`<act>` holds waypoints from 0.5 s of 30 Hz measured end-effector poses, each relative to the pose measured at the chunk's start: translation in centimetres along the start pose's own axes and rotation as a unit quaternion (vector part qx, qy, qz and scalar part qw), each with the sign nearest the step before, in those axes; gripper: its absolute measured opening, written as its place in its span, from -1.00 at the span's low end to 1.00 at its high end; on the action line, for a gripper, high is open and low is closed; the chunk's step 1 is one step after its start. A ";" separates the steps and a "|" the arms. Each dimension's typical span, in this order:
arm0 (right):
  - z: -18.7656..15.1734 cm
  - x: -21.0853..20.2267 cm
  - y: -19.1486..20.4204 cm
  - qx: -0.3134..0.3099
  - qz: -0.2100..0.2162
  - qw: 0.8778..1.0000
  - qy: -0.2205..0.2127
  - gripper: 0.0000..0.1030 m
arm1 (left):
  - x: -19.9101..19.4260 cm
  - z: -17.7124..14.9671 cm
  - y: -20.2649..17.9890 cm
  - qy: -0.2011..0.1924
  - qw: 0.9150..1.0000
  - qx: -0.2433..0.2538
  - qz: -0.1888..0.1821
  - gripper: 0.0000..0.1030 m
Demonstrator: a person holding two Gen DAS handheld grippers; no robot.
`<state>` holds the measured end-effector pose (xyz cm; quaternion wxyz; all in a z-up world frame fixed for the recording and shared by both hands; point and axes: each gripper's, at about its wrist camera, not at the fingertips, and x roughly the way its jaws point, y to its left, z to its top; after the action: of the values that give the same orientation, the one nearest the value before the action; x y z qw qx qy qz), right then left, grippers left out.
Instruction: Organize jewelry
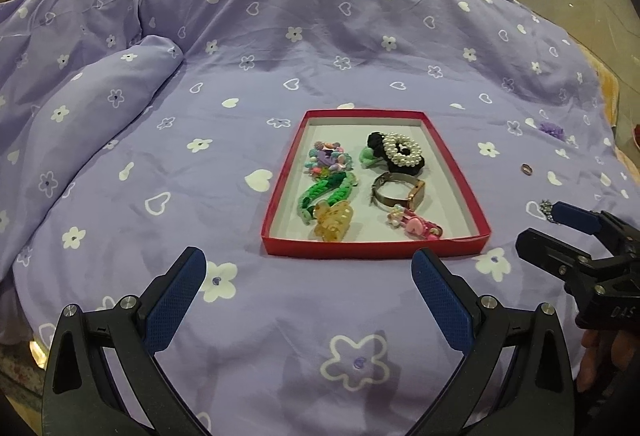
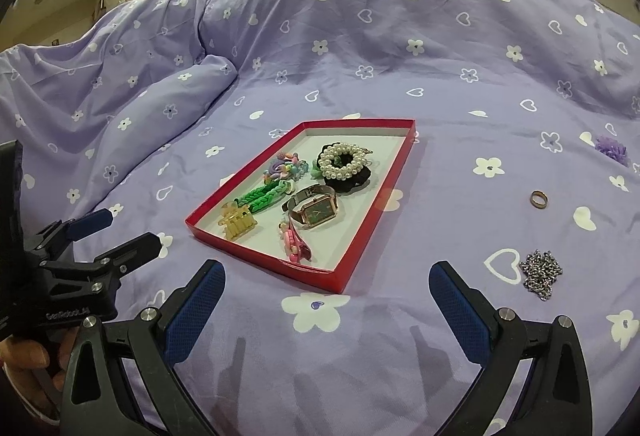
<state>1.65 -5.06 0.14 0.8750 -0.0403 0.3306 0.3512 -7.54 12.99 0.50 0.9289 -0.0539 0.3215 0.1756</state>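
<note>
light: dim, warm indoor, from overhead | shadows: soft, short on bedspread (image 1: 280, 36) | focus: sharp centre | edges: strong fisheye bending, dark corners

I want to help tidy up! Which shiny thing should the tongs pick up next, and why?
Probably the silver chain. It lies loose on the purple bedspread, outside the red tray, and it is the closest stray piece to the open right tongs. The ring and purple flower lie farther off.
</note>
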 end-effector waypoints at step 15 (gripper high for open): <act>0.3 -0.5 0.0 0.006 0.001 1.000 0.000 1.00 | -0.3 0.2 0.6 0.004 1.000 -0.013 0.001 1.00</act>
<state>1.52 -5.25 0.69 0.8748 -0.0349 0.3332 0.3499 -7.89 13.47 0.84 0.9267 -0.0664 0.3225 0.1809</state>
